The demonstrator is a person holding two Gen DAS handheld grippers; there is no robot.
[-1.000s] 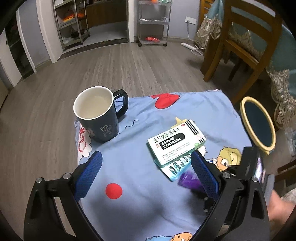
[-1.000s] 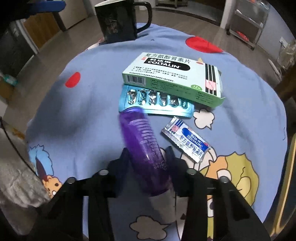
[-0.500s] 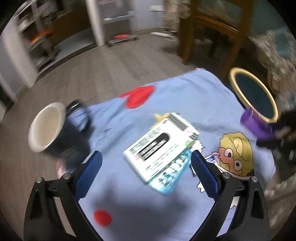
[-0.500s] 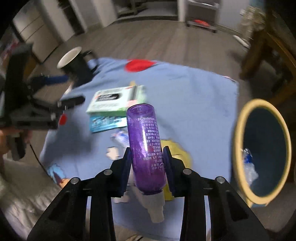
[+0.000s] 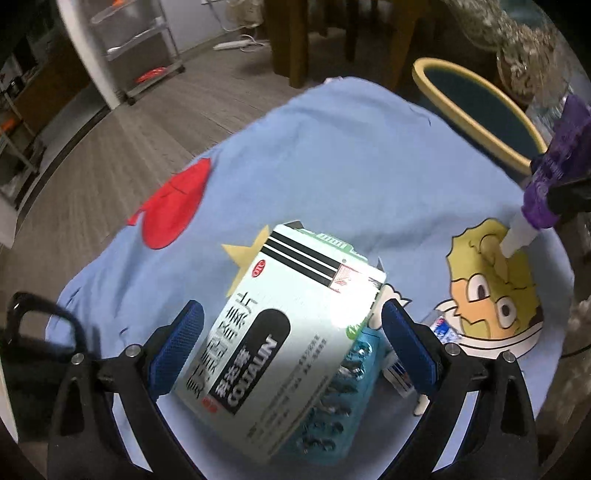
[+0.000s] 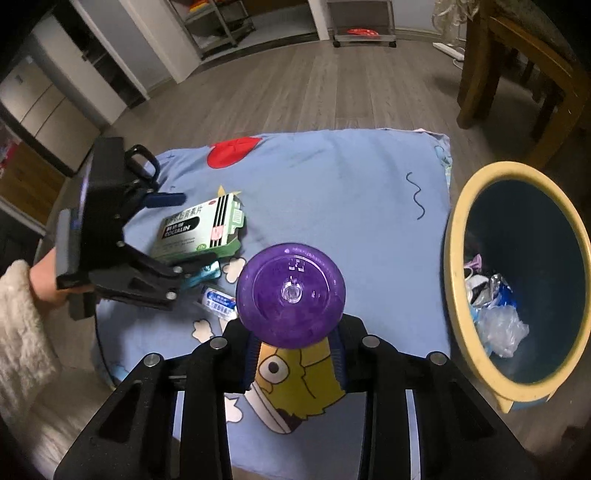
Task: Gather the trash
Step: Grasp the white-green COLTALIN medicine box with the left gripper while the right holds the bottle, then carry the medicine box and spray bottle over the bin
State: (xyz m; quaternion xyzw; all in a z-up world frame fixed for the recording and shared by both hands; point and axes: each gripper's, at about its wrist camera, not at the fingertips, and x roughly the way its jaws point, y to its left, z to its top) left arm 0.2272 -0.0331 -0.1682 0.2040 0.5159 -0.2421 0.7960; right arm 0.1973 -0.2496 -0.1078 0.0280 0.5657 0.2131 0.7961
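Note:
My right gripper [image 6: 291, 354] is shut on a purple bottle [image 6: 290, 295] and holds it above the blue cloth, left of the yellow-rimmed bin [image 6: 454, 258]. The bottle also shows at the right edge of the left wrist view [image 5: 554, 177]. My left gripper [image 5: 291, 347] is open, its blue pads either side of a green Coltalin medicine box [image 5: 291, 339] that lies on a blister pack [image 5: 343, 406]. The box [image 6: 199, 229] and my left gripper [image 6: 177, 236] also show in the right wrist view. A small sachet [image 6: 219, 301] lies on the cloth.
The bin [image 5: 476, 125] holds crumpled wrappers [image 6: 495, 310]. A dark mug [image 5: 33, 354] stands at the cloth's left edge. The blue cartoon cloth [image 6: 332, 192] covers a low table. A wooden chair [image 6: 517, 74] stands beyond the bin, and a wheeled rack [image 6: 362, 33] stands far back.
My right gripper lifted the purple bottle off the cloth and carried it towards the bin. My left gripper moved in over the medicine box, still open.

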